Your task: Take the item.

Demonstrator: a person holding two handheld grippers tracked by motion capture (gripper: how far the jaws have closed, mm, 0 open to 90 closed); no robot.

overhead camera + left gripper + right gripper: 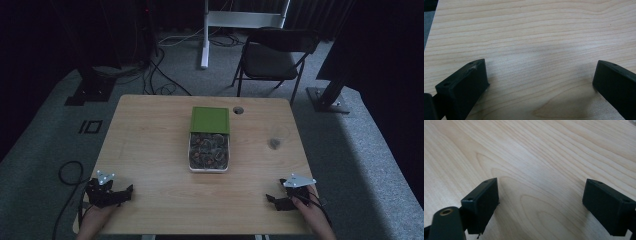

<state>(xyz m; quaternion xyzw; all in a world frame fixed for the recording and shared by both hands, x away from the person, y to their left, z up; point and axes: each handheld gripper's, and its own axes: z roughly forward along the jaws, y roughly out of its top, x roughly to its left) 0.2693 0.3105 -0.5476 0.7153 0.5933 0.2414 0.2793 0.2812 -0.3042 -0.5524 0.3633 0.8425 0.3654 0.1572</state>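
Resting at the table's (150, 150) near corners, both grippers' fingers (464, 85) gape apart, well short of the central tray (208, 169).

Both tongs matte black, blocky jaws with small screw holes. Left tongs (122, 194) and right tongs (272, 200) each carry a grey three-cornered plate.

Clear rectangular plastic container (208, 152) of dark round pieces sits mid-table on the light wooden table (150, 145), well ahead of both sets of fingers. Flat green square lid (210, 120) lies behind it, touching. Left gripper (125, 192) and right gripper (271, 200) rest at the near corners, container between them.
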